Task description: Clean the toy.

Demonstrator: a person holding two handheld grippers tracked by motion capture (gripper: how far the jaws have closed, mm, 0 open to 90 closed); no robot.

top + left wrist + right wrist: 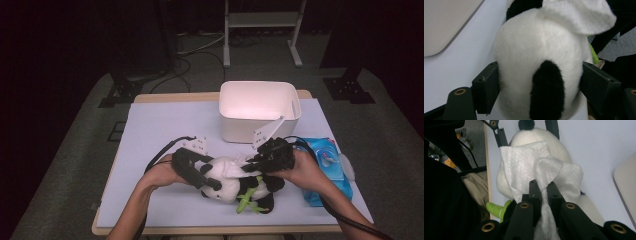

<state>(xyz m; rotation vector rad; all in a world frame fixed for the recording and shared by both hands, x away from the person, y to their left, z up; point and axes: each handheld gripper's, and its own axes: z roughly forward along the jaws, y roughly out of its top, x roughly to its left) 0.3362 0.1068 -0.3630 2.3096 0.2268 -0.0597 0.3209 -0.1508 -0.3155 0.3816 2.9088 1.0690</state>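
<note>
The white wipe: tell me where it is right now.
In the high view the white wipe lies on the plush panda's head near the table's front middle, pinched by the right gripper, with the white bin just behind.

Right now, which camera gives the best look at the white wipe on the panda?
The right gripper view: the white wipe is pinched between that gripper's jaws and drapes over the plush panda. The left gripper view catches one corner of it at the top; the high view shows a small pale patch.
</note>
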